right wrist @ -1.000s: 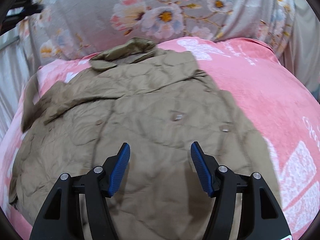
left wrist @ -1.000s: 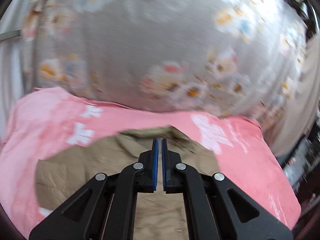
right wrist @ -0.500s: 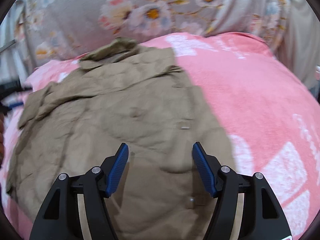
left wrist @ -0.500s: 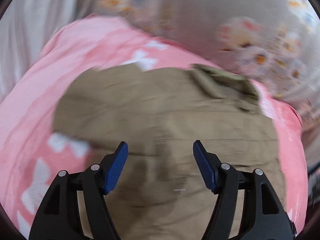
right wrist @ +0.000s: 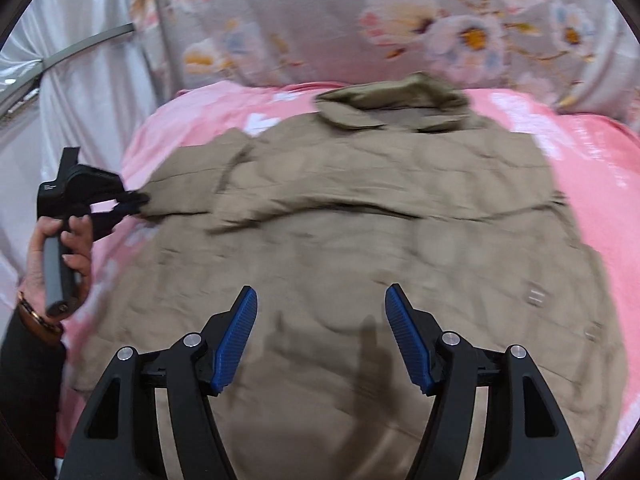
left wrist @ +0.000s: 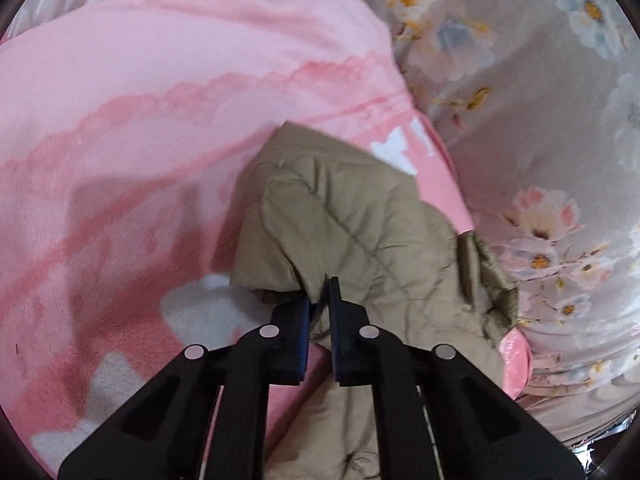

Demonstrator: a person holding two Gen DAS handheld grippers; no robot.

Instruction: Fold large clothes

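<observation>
A khaki quilted jacket point(right wrist: 360, 216) lies spread on a pink blanket point(right wrist: 580, 152), collar point(right wrist: 392, 100) at the far end. In the left wrist view my left gripper point(left wrist: 320, 292) is shut on the end of the jacket's left sleeve point(left wrist: 340, 216), which bunches up in front of the jaws. The right wrist view shows that left gripper point(right wrist: 132, 204) at the left, pinching the sleeve end. My right gripper point(right wrist: 320, 336) is open and empty, hovering over the lower middle of the jacket.
A grey floral cover point(right wrist: 400, 20) rises behind the pink blanket point(left wrist: 140, 120). Pale curtain fabric point(right wrist: 80, 100) hangs at the left. The person's left hand and dark sleeve point(right wrist: 48, 264) show at the left edge.
My left gripper opened half a second ago, moved left to the sleeve end and has closed on it. My right gripper stayed open and shifted its view toward the jacket's middle.
</observation>
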